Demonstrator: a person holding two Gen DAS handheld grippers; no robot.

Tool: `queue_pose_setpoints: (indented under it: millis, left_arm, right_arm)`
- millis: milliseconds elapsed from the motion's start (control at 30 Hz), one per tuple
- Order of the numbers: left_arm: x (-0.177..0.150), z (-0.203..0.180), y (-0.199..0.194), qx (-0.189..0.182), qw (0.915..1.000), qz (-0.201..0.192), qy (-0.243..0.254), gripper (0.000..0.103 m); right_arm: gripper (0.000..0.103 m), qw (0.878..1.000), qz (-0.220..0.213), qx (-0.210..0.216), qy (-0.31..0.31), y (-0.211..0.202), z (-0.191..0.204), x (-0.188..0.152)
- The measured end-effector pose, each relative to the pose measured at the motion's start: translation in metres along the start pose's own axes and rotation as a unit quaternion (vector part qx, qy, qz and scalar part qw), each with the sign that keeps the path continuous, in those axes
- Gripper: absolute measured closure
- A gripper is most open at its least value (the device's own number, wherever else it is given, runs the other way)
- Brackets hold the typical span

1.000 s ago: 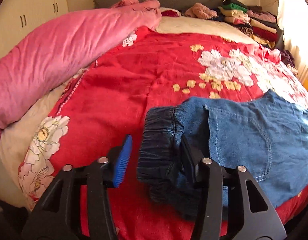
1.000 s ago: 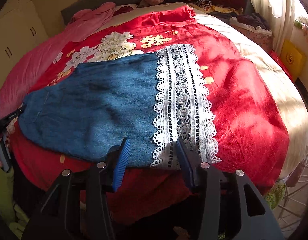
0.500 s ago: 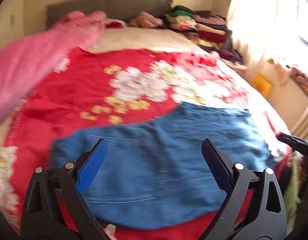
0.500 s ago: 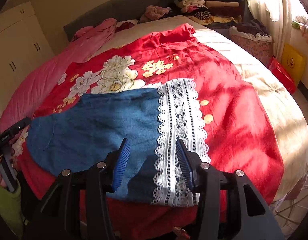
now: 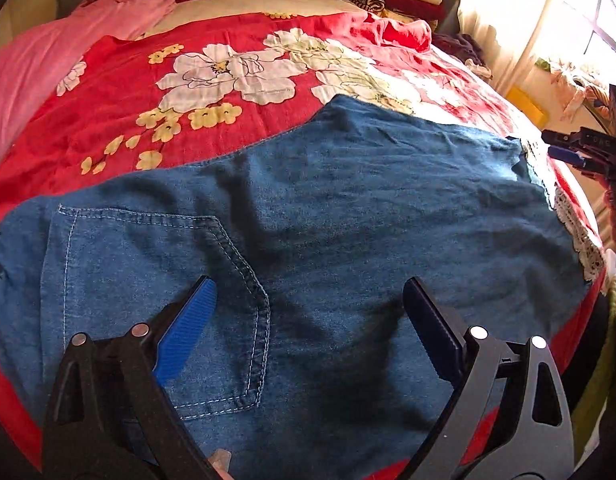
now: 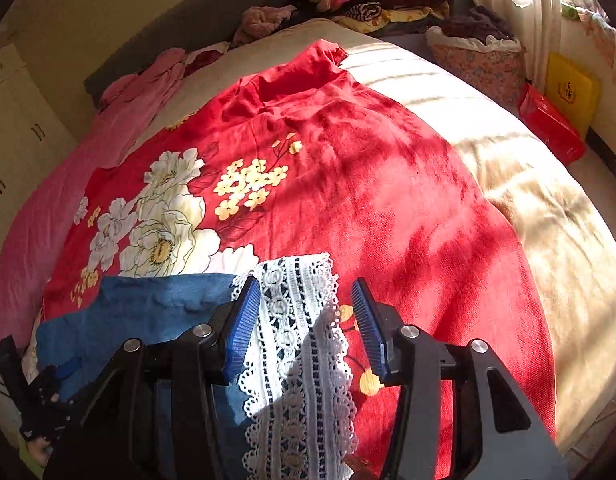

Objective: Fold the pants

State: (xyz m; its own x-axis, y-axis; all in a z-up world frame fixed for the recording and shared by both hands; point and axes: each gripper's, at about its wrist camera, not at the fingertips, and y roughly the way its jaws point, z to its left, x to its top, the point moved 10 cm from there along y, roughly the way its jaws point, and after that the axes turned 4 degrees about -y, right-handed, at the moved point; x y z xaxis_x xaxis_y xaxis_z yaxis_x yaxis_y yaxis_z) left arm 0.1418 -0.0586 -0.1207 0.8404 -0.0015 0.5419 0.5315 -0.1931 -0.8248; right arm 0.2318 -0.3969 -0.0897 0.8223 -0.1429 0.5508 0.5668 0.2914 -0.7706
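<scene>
Both tongs have slid along the denim pants [image 5: 327,208]: the left tongs [image 5: 309,320] have just spread wide, empty above the back pocket [image 5: 156,304], while the right tongs [image 6: 304,320] hang half open over the lace hem [image 6: 296,344], gripping nothing. Spread flat on the red floral bedspread [image 6: 387,184], the pants likely need hem and waist pinched squarely, edges matched.

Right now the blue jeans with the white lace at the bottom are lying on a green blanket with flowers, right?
Not quite. The blanket is red, not green, with white and yellow flowers on it. The left wrist view shows the blue jeans spread flat on it, and the right wrist view shows the white lace at their hem.
</scene>
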Motion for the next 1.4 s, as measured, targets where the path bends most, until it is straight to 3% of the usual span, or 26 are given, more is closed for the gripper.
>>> queue_pose_setpoints:
  millis: [133, 267, 400, 500, 567, 700, 733, 767, 1000, 1167, 1300, 1400]
  left_arm:
    - [0.035, -0.014, -0.021, -0.015, 0.9994, -0.029, 0.008, 0.015]
    - [0.069, -0.017, -0.016, -0.026, 0.9989, -0.037, -0.007, 0.015]
    - [0.091, -0.017, 0.011, -0.038, 0.9986, -0.022, -0.031, 0.015]
    - [0.1, -0.013, 0.038, -0.027, 0.9989, -0.005, -0.039, 0.016]
    - [0.103, -0.01, 0.056, -0.018, 0.999, 0.004, -0.042, 0.02]
    - [0.099, -0.018, 0.077, -0.015, 0.9988, 0.017, -0.043, 0.072]
    - [0.099, -0.022, 0.077, -0.015, 0.9992, 0.014, -0.034, 0.093]
    - [0.098, -0.028, 0.075, -0.018, 0.9994, 0.008, -0.027, 0.098]
    - [0.114, -0.035, 0.051, 0.005, 0.9989, -0.047, -0.005, 0.1]
    - [0.108, -0.031, 0.075, 0.02, 0.9993, -0.03, -0.007, 0.099]
    - [0.102, -0.03, 0.084, 0.037, 0.9987, -0.034, 0.002, 0.097]
    - [0.103, -0.028, 0.083, 0.038, 0.9986, -0.037, -0.001, 0.094]
  right_arm:
    - [0.056, 1.0, 0.005, 0.027, 0.009, 0.009, 0.001, 0.001]
    - [0.056, 0.999, 0.014, 0.034, 0.007, 0.018, 0.001, -0.002]
    - [0.056, 0.999, 0.026, 0.045, 0.017, 0.028, -0.004, -0.009]
    - [0.057, 0.998, 0.028, 0.055, 0.02, 0.031, -0.006, -0.011]
    - [0.066, 0.998, 0.03, 0.057, 0.004, 0.033, -0.001, -0.012]
    - [0.081, 0.997, 0.029, 0.06, -0.026, 0.033, 0.009, -0.015]
    - [0.084, 0.997, 0.024, 0.064, -0.032, 0.031, 0.011, -0.015]
    - [0.086, 0.997, 0.017, 0.065, -0.038, 0.027, 0.013, -0.014]
    - [0.088, 0.993, -0.062, 0.02, -0.103, -0.005, 0.025, 0.019]
    - [0.087, 0.988, -0.014, -0.06, -0.145, 0.032, 0.015, 0.011]
    - [0.084, 0.988, 0.003, -0.071, -0.141, 0.047, 0.005, 0.004]
    - [0.064, 0.984, -0.011, -0.103, -0.146, 0.043, -0.002, 0.006]
